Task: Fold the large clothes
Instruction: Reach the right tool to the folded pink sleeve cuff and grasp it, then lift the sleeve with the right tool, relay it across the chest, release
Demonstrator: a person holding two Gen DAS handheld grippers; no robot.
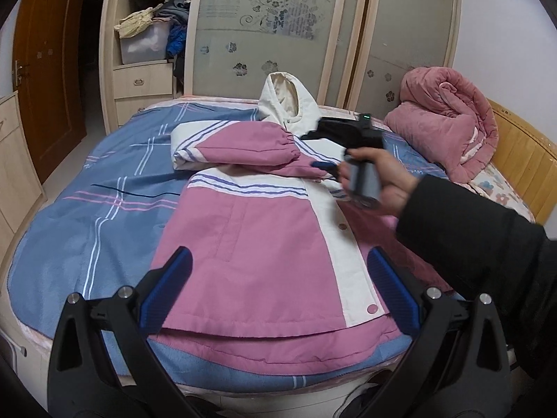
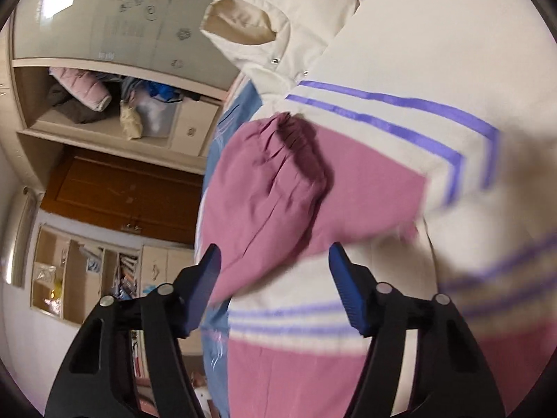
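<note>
A pink and white hooded jacket [image 1: 264,244] with purple stripes lies face up on the bed, hood [image 1: 289,104] away from me. One pink sleeve [image 1: 250,149] is folded across its chest. My left gripper [image 1: 278,278] hovers open above the hem, nothing between its blue pads. A hand in a black sleeve [image 1: 383,181] holds my right gripper [image 1: 327,169] at the folded sleeve's cuff. In the right wrist view, rolled sideways and blurred, the right gripper [image 2: 275,278] stands open, with the pink sleeve [image 2: 268,191] lying between and beyond its fingertips, its gathered cuff [image 2: 299,139] farther ahead.
The bed carries a blue plaid blanket [image 1: 104,209]. A rolled pink quilt [image 1: 449,118] sits at the far right by the wooden headboard [image 1: 522,160]. A wardrobe with frosted sliding doors [image 1: 264,35] and open shelves of clothes stands behind; a brown door [image 1: 48,69] is at left.
</note>
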